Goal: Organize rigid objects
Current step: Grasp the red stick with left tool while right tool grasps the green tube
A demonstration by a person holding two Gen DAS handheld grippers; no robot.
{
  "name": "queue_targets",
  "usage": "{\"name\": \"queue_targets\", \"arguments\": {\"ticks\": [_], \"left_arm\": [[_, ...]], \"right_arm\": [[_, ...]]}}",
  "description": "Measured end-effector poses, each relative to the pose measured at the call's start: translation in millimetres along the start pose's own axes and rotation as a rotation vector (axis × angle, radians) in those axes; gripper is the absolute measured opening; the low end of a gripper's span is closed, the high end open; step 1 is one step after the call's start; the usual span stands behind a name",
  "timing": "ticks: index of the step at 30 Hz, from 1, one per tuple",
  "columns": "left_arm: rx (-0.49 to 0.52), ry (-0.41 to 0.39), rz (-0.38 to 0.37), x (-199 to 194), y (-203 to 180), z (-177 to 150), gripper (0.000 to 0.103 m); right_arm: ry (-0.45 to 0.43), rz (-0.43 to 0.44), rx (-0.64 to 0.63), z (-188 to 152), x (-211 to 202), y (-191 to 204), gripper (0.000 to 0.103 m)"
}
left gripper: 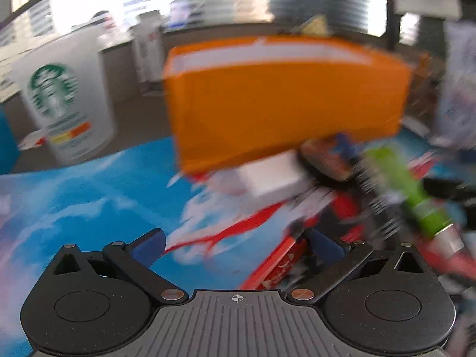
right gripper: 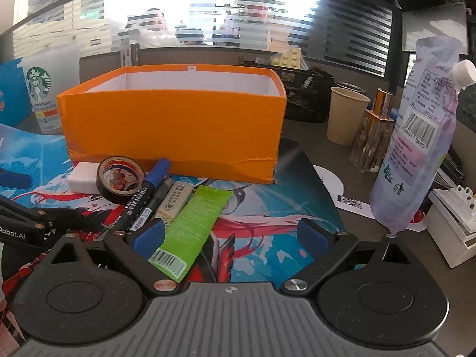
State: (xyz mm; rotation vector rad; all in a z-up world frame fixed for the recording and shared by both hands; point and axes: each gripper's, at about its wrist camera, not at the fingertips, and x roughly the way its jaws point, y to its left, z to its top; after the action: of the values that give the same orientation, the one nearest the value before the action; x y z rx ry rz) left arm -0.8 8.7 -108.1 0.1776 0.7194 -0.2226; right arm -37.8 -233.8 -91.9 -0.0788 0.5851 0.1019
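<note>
Tube (right gripper: 192, 229), green, lies beside the right claw (right gripper: 229, 238)'s left finger, before the orange box (right gripper: 175, 131). Both claws gape wide, empty; the left claw (left gripper: 238, 244) faces the box.

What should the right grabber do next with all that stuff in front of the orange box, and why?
Probably ease the right gripper a little left and forward, then close on the green tube. Its jaws are open and hold nothing, the tube lies nearest, partly beside the left pad, and the orange box behind it stands open to take things.

Starbucks cup (right gripper: 39, 95), paper cup (right gripper: 345, 116), spouted pouch (right gripper: 416, 136)
</note>
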Motion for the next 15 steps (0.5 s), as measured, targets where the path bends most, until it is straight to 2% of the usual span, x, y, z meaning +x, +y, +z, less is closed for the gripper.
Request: {"name": "queue_targets", "arguments": {"ticks": [5, 11, 15], "left_arm": [[-0.040, -0.002, 0.045, -10, 17, -8, 0.103], [-0.005, -0.010, 0.025, -17, 17, -14, 0.103], [-0.033, -0.003, 0.002, -13, 20, -12, 0.103]], "right_arm": [[0.010, 0.030, -0.038, -3, -1, 13, 0.095], [0.060, 0.066, -0.042, -8, 3, 23, 0.078], [0.088, 0.073, -0.002, -11, 10, 21, 0.082]]}}
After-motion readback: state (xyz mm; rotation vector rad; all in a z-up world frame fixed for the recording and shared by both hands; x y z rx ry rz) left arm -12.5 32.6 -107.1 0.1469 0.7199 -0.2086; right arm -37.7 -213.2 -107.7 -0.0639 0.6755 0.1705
